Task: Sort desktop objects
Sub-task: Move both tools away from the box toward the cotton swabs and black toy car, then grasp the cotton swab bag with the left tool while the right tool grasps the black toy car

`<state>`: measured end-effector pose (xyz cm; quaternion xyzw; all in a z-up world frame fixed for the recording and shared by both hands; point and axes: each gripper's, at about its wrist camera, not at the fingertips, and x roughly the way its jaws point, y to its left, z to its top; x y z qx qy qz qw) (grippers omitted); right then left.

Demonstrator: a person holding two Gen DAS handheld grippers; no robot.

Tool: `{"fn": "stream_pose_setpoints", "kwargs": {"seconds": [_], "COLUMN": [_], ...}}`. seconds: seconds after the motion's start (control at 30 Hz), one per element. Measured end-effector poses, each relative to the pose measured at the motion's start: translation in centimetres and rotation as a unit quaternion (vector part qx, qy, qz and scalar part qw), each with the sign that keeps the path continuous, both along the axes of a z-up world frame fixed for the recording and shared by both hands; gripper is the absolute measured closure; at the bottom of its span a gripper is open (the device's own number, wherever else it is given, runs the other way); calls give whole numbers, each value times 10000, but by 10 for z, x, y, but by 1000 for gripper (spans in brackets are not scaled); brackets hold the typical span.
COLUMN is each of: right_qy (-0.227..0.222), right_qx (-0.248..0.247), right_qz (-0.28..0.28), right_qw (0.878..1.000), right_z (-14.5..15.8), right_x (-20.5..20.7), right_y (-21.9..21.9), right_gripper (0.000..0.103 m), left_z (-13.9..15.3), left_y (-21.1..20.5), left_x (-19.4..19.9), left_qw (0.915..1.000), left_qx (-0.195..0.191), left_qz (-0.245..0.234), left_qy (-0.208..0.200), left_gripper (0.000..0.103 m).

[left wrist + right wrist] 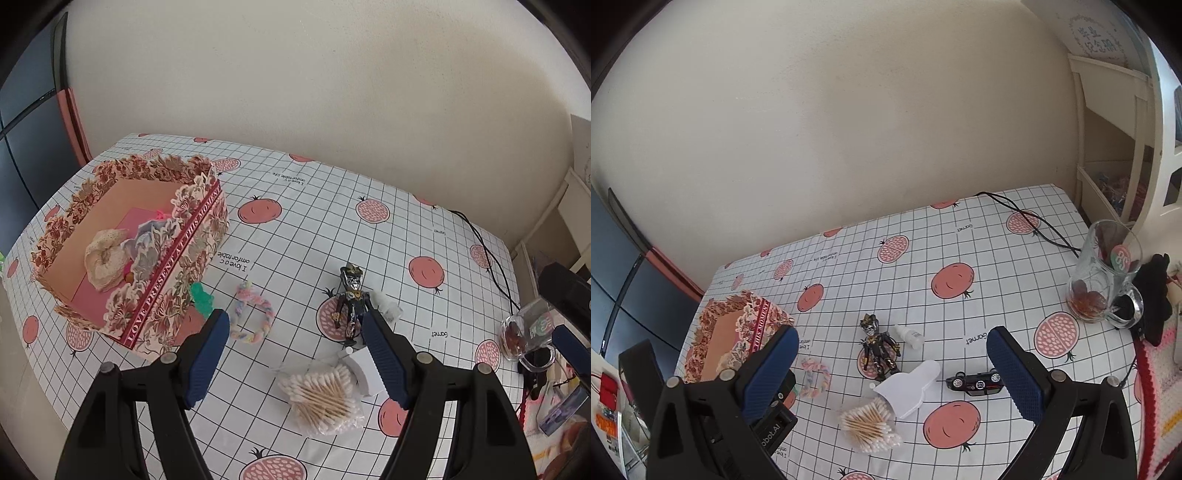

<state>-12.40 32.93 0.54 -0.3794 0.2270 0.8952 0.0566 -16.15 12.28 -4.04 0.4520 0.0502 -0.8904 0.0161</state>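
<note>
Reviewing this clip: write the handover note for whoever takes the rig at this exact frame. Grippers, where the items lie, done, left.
Left gripper: open, empty, above the cotton swabs.
Right gripper: open, empty, above the table's middle.
Floral box, at the table's left end, already holds a cream knitted piece and some pink items.
On the cloth, loose: pastel braided ring, green item against the box, dark figurine lying flat, small white bottle, white paper piece, toy car on its roof. Glass mug stands at the right end.
Left: everything loose; nothing is in either grip.

A black cable (1030,218) lies on the pomegranate-print tablecloth (886,288) near the wall (849,110).
</note>
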Motion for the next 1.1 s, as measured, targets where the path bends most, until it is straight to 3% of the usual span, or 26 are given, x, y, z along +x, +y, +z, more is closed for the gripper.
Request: {"fn": "stream_pose_setpoints", "kwargs": {"seconds": [0.3,0.57,0.77,1.1], "right_qy": [-391,-1162,-1644,-1997], "right_qx": [-94,-246,-321,-350], "right_qz": [-301,-518,-542,-450], "right_qw": [9987,9916,9844,9782], "right_z": [-30,-89,-127,-155], "right_x": [3,-7,-11,-16], "right_y": [34,53,55,46], "right_gripper": [0,0,0,0], "left_z": [-32,-78,-97,-113], "left_y": [12,17,27,36], "left_x": [-11,-14,-11,-8], "left_qw": [9988,9920,9886,9862], "left_qx": [-63,152,79,-202], "left_qz": [-187,-250,-413,-527], "left_qy": [-440,-1229,-1443,-1558], "left_gripper": [27,27,27,27]}}
